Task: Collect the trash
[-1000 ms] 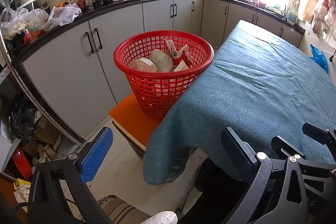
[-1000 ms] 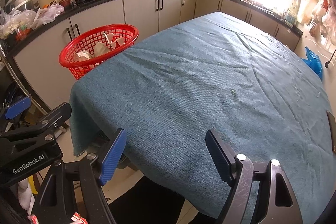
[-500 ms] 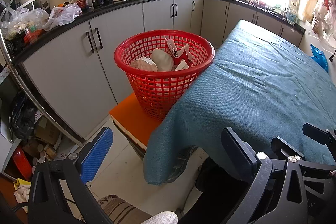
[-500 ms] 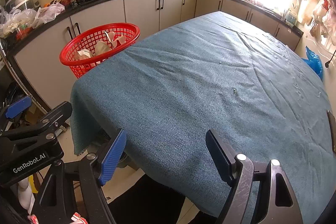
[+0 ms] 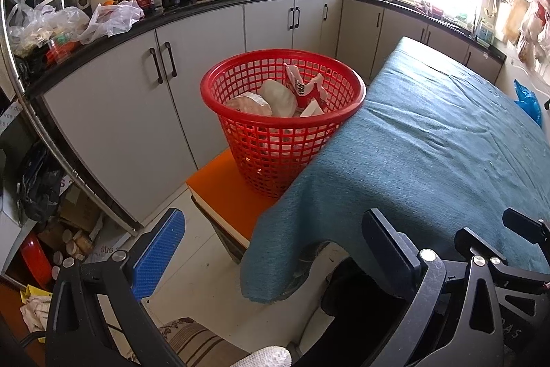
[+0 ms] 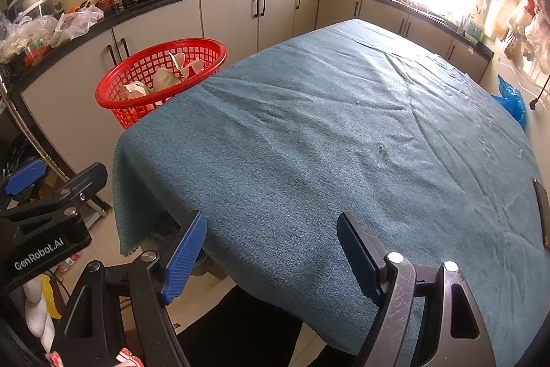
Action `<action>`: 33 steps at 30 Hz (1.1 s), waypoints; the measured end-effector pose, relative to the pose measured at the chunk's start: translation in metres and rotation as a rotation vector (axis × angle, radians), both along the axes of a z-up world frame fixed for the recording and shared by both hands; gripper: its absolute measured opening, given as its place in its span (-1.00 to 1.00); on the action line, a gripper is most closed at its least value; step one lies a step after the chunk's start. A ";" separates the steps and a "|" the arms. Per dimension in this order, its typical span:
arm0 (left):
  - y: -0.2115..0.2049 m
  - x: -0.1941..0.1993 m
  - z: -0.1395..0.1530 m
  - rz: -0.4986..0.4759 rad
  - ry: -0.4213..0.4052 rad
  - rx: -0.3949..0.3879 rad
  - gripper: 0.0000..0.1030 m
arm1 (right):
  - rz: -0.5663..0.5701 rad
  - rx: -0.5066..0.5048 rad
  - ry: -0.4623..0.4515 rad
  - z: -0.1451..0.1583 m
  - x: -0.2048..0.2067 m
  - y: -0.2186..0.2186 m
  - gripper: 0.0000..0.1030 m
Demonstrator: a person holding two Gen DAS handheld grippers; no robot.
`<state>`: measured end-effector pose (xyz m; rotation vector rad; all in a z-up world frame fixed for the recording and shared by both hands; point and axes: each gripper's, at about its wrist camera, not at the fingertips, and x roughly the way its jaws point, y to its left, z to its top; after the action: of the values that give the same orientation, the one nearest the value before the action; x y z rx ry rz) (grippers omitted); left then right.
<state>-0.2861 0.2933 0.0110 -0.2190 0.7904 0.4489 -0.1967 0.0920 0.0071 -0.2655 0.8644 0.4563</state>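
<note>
Left gripper (image 5: pixel 275 257) hanging wide apart and empty past the blue cloth's (image 6: pixel 326 143) hanging corner, red basket (image 5: pixel 282 126) at twelve o'clock touching the cloth edge, right gripper (image 6: pixel 271 253) gaping empty over the near edge.

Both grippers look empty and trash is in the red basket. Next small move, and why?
Probably none but a check for a leftover: the left gripper and right gripper are open and empty, trash sits in the red basket, and only tiny specks show on the blue tablecloth.
</note>
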 end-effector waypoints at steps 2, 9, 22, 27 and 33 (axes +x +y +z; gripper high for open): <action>0.002 -0.001 0.000 0.008 -0.001 -0.003 0.98 | 0.000 0.000 0.000 0.000 0.000 0.000 0.59; 0.008 -0.002 -0.002 0.027 -0.001 -0.011 0.98 | 0.004 0.002 0.000 -0.001 0.000 0.000 0.60; 0.013 0.000 -0.008 0.037 0.008 -0.032 0.98 | 0.001 0.007 0.009 -0.003 0.001 0.002 0.60; 0.015 0.000 -0.010 0.039 0.010 -0.044 0.98 | 0.007 0.005 0.011 -0.004 0.000 0.003 0.60; 0.017 0.000 -0.011 0.046 0.010 -0.048 0.98 | 0.011 0.003 0.011 -0.005 0.001 0.004 0.60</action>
<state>-0.2865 0.3107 0.0002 -0.2806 0.8075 0.4746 -0.1960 0.0965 0.0025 -0.2654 0.8736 0.4696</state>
